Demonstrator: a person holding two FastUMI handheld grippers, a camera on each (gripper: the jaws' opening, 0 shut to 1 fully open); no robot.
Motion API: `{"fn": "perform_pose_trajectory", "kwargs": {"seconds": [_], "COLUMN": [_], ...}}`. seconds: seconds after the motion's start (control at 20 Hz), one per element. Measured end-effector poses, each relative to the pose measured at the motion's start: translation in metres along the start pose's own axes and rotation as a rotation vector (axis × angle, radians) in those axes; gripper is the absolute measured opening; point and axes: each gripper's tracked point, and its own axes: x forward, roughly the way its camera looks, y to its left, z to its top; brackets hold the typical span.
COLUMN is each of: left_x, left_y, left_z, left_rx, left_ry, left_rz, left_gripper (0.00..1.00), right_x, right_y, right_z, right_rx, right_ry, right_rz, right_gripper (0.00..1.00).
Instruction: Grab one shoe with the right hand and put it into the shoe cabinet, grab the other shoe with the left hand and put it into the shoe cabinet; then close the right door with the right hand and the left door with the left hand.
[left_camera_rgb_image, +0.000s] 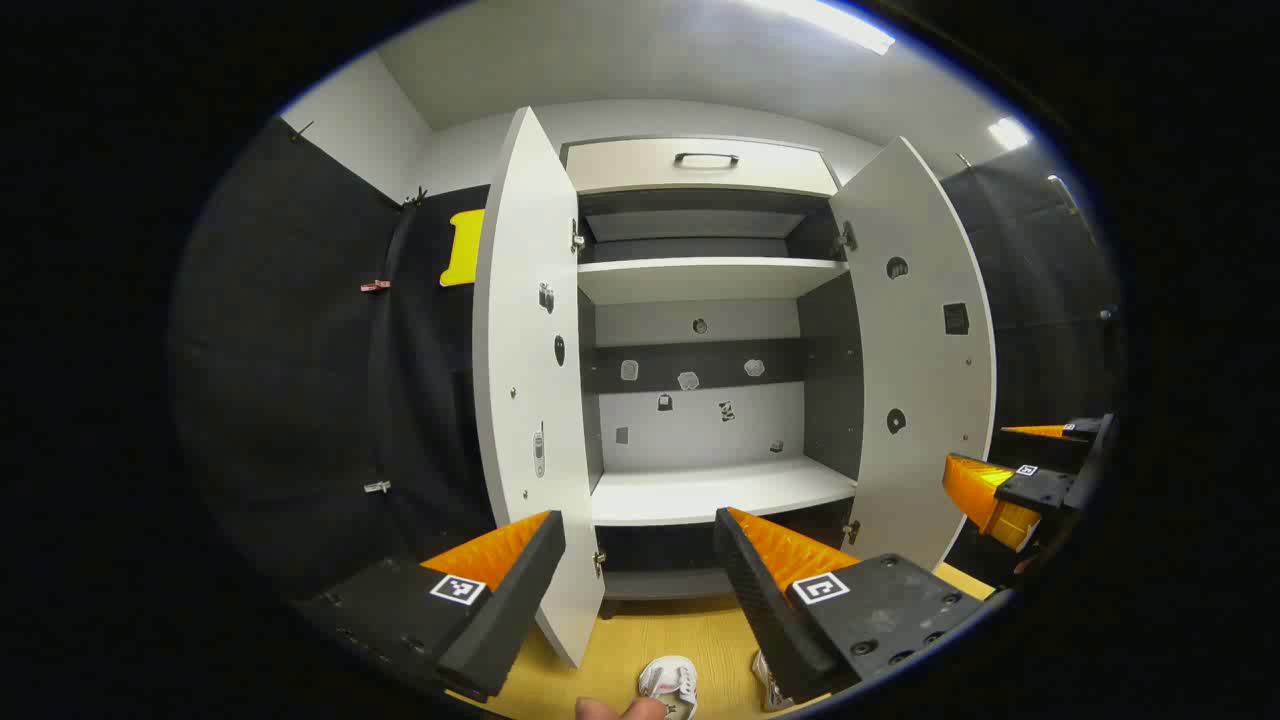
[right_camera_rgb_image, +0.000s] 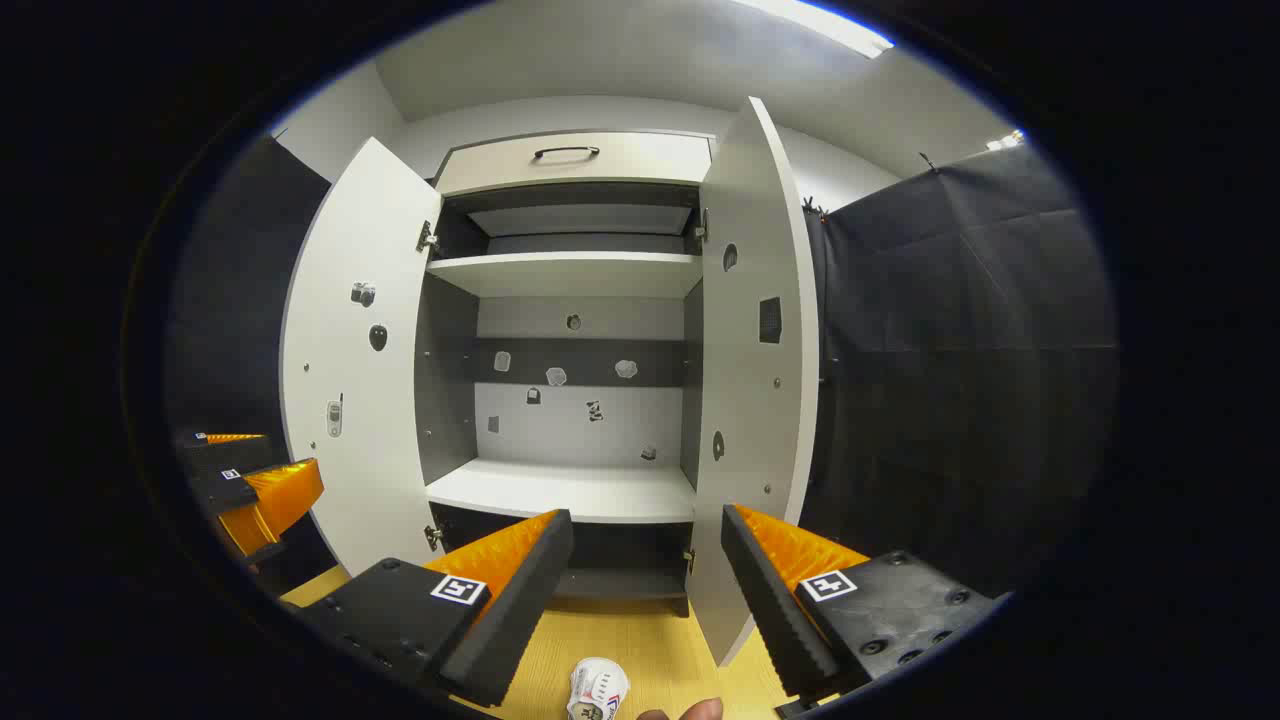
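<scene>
- Shoe cabinet (left_camera_rgb_image: 700, 290), centre of the left gripper view: stands upright against the back wall, both doors swung wide open. Drawer (left_camera_rgb_image: 700, 168) with a dark handle at the top, upper shelf (left_camera_rgb_image: 705, 278) below it, lower shelf (left_camera_rgb_image: 720, 492) at mid-frame. Both shelves bare; small stickers dotted across the back panel.
- Left door (left_camera_rgb_image: 525, 400), left of centre in the left gripper view: open, inner face turned to the camera, bottom edge reaching down over the yellow floor (left_camera_rgb_image: 640, 640).
- Right door (left_camera_rgb_image: 915, 360), right of centre in the left gripper view: open, inner face visible.
- Left gripper (left_camera_rgb_image: 640, 570), bottom of the left gripper view: released, fingers spread wide apart, nothing between them, aimed at the cabinet's lower part.
- Right gripper (right_camera_rgb_image: 648, 565), bottom of the right gripper view: released, fingers spread wide, nothing held, aimed at the cabinet base beside the right door. Seen also at the right edge of the left gripper view, well apart from the left gripper.
- First shoe (left_camera_rgb_image: 670, 682), bottom centre of the left gripper view: white, on the floor in front of the cabinet, outside it.
- Second shoe (left_camera_rgb_image: 766, 680), just right of the first: white, on the floor, partly hidden behind the left gripper's finger.
- Fingertip (left_camera_rgb_image: 615, 708) of the person, bottom edge of the left gripper view, just beside the first shoe.
</scene>
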Motion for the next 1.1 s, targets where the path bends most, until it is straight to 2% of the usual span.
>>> {"fn": "perform_pose_trajectory", "kwargs": {"seconds": [0.85, 1.1], "left_x": [0.003, 0.001], "left_y": [0.004, 0.01], "left_z": [-0.001, 0.001], "left_rx": [-0.014, -0.018], "left_ry": [-0.001, -0.013], "left_rz": [0.0, 0.011], "left_gripper": [0.95, 0.95], "right_x": [0.003, 0.0], "right_y": [0.004, 0.012], "right_z": [0.005, -0.013], "right_rx": [-0.006, 0.013], "right_ry": [-0.012, 0.037], "right_rz": [-0.005, 0.02], "right_gripper": [0.98, 0.96]}}
